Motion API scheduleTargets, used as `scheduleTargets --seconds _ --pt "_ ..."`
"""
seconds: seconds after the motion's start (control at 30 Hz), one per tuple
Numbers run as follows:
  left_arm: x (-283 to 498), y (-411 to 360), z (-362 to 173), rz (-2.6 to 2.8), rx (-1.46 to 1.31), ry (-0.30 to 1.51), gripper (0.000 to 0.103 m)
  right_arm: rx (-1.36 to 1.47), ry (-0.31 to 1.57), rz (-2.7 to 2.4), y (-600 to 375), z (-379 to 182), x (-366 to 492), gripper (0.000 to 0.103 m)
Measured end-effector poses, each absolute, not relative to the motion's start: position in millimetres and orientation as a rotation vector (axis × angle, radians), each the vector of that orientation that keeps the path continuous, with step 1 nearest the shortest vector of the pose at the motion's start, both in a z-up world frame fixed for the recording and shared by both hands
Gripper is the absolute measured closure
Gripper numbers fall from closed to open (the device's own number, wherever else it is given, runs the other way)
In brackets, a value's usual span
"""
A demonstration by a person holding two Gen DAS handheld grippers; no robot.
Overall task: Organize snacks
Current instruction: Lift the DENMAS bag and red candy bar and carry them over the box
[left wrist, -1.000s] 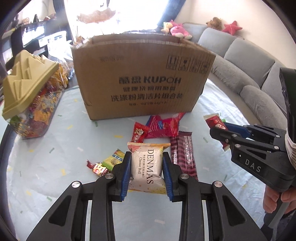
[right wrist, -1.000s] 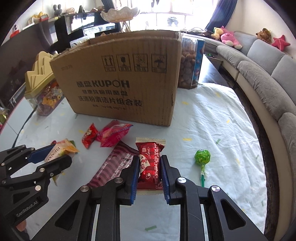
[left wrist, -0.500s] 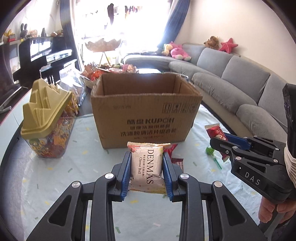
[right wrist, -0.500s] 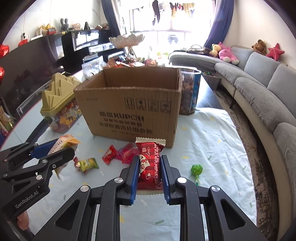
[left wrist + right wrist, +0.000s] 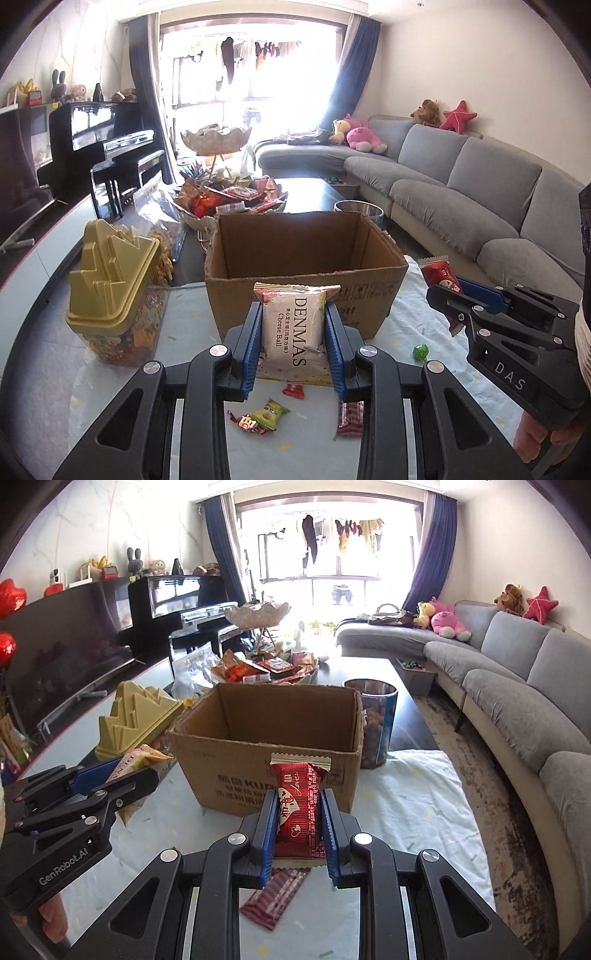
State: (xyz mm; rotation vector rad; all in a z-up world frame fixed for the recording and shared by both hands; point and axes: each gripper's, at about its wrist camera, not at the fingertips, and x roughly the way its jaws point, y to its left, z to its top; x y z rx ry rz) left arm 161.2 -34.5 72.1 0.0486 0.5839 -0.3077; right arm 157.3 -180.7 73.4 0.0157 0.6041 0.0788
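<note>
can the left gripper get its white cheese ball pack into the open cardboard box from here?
Probably yes. The left gripper is shut on the white DENMAS cheese ball pack, raised near the rim of the open brown cardboard box. The top is unflapped and nothing stands between them.

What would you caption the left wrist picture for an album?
Left claw grips a Denmas cheese ball packet before an open cardboard box.

Both grippers rise with their snacks

The cardboard box (image 5: 303, 273) now sits lower in frame, its open inside visible; table candies (image 5: 264, 419) slip to the bottom edge.
</note>
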Motion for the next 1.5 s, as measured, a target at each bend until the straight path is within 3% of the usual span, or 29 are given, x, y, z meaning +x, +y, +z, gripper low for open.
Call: scheduleTargets --seconds 0.6,1.37,1.47,1.5 --pt "210 -35 101 -0.25 0.045 0.548 0.071 0.027 0.529 0.052 -177 112 200 0.079" --pt "298 -46 74 -0.221 0.054 0.624 0.071 0.023 0.586 0.04 -187 88 283 0.079" --pt "301 -48 72 -0.204 0.064 0.622 0.069 0.029 0.596 0.04 -188 84 292 0.079" --pt "301 -48 73 -0.195 0.063 0.616 0.061 0.032 0.599 0.039 -189 83 294 0.079"
